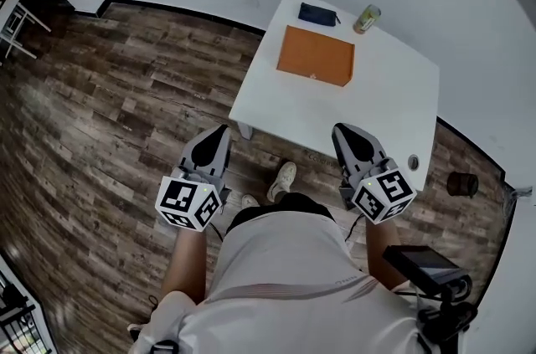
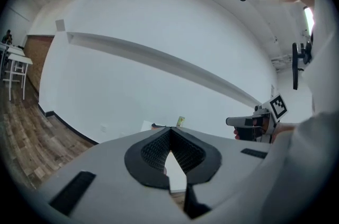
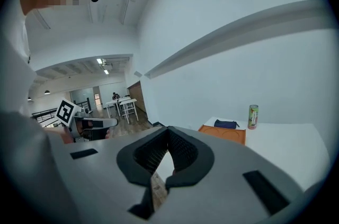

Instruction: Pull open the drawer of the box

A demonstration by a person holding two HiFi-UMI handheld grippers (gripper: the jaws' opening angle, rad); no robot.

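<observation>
Presently, the orange box (image 1: 316, 55) lies flat near the far edge of the white table (image 1: 377, 105), with a dark pouch (image 1: 318, 13) and a can (image 1: 367, 18) behind it. I hold the left gripper (image 1: 219, 130) off the near left corner and the right gripper (image 1: 343, 129) at the near edge. Both sets of jaws are closed tip to tip, gripping nothing.
</observation>
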